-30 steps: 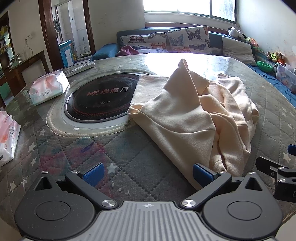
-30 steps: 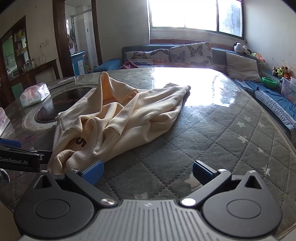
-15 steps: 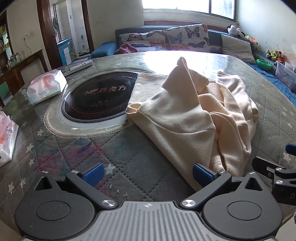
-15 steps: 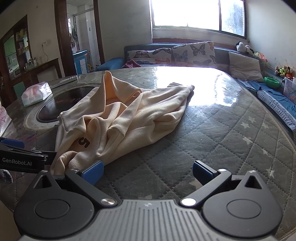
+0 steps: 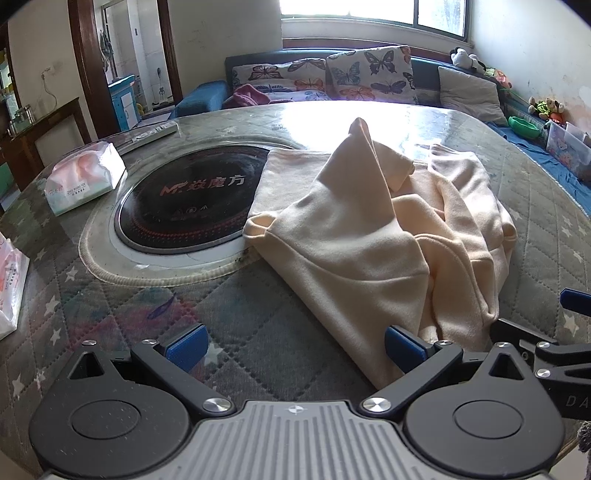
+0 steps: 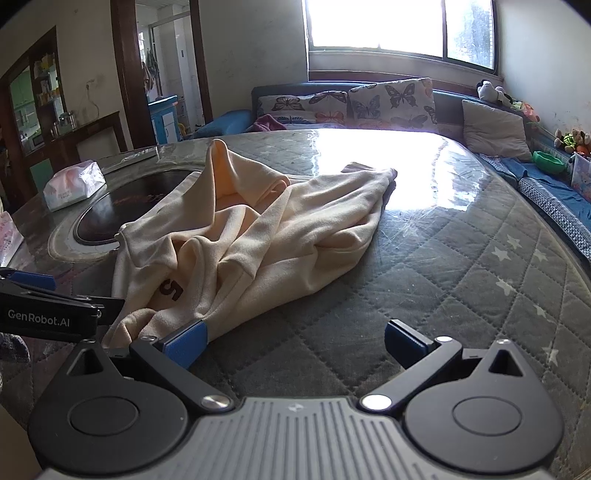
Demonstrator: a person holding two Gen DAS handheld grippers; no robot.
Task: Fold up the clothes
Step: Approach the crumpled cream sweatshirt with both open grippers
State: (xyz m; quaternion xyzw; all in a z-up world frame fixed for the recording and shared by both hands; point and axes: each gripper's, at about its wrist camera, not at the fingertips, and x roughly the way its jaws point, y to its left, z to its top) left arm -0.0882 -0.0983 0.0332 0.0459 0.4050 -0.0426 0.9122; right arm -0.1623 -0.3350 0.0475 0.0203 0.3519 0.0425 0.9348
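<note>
Blown-out window [image 6: 399, 26] backlight, tabletop [image 6: 424, 162] glare (fisheye-bent edges), sharp

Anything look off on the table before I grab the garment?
Yes: the cream garment lies crumpled, one part peaked up, and its far-left edge overlaps the black cooktop set in the table. Nothing looks spilled or damaged.

**Garment lying on the counter between two tools**

A crumpled garment [image 5: 354, 240] is lying on the counter [image 5: 229, 314], partly overlapping a round inset cooktop [image 5: 184, 206] to its left. A tissue pack [image 5: 83, 181] is sitting left of the cooktop. The left tool [image 5: 293, 345] and right tool [image 6: 293, 341] are hovering at the garment's near edge. A sofa [image 6: 369, 103] is standing behind the counter.
</note>
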